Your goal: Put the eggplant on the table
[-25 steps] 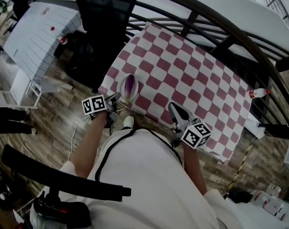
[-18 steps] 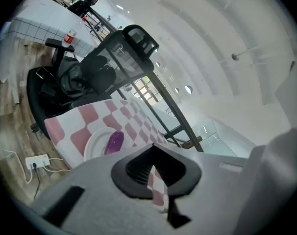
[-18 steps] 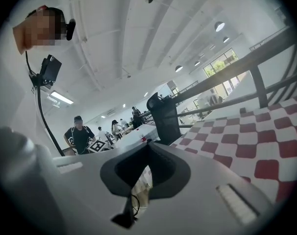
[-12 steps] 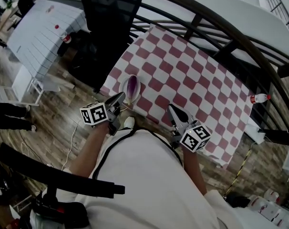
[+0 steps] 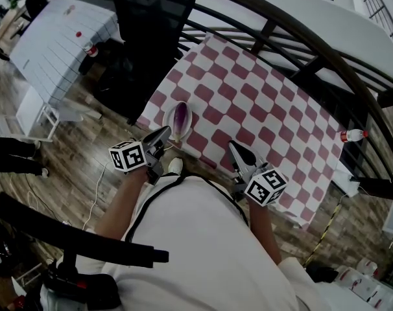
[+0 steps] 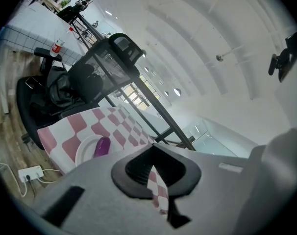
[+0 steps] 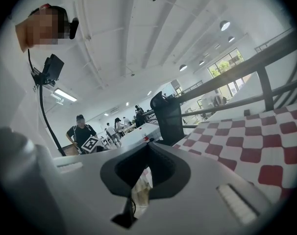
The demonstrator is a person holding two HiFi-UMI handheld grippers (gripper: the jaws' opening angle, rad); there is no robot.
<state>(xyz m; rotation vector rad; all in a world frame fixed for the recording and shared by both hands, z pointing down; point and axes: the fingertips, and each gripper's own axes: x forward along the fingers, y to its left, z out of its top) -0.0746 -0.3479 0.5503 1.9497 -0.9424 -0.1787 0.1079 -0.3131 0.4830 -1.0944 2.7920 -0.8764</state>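
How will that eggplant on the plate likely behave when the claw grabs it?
The eggplant looks smooth-skinned, so it may slip in a pinch. Long and rounded, it could roll on the shallow plate if nudged. Plump, it probably stays stiff when lifted.

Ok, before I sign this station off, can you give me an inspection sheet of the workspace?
Surface: table under a red-and-white checked cloth.
Job's things: eggplant lies on a white plate at the table's near left corner, not yet on the cloth.
Clutter: one bottle by the table's right edge.
Grippers: left gripper and right gripper both shut and empty, near the table's near edge.
Cables: power strip with a cable on the wood floor.
Surroundings: black office chair, dark railing, white side table.
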